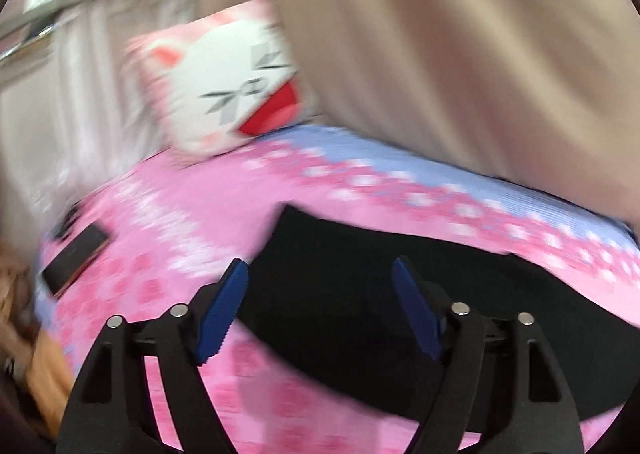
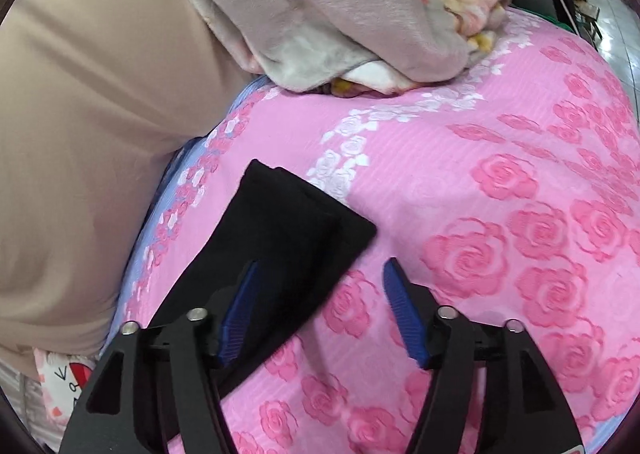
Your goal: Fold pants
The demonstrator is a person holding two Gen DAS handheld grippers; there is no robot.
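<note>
Black pants (image 1: 360,294) lie flat on a pink rose-patterned bedspread (image 1: 180,222). In the left wrist view my left gripper (image 1: 320,274) is open and empty, its blue pads just above the pants' near edge; this view is motion-blurred. In the right wrist view one folded end of the pants (image 2: 292,230) points away across the bedspread (image 2: 500,182). My right gripper (image 2: 320,274) is open and empty, its left pad over the pants and its right pad over bare bedspread.
A cat-face pillow (image 1: 224,86) sits at the back of the bed. Beige fabric (image 1: 460,54) hangs at the right, also at the left in the right wrist view (image 2: 80,134). A grey blanket heap (image 2: 320,14) lies beyond the pants. A dark flat object (image 1: 76,254) lies at left.
</note>
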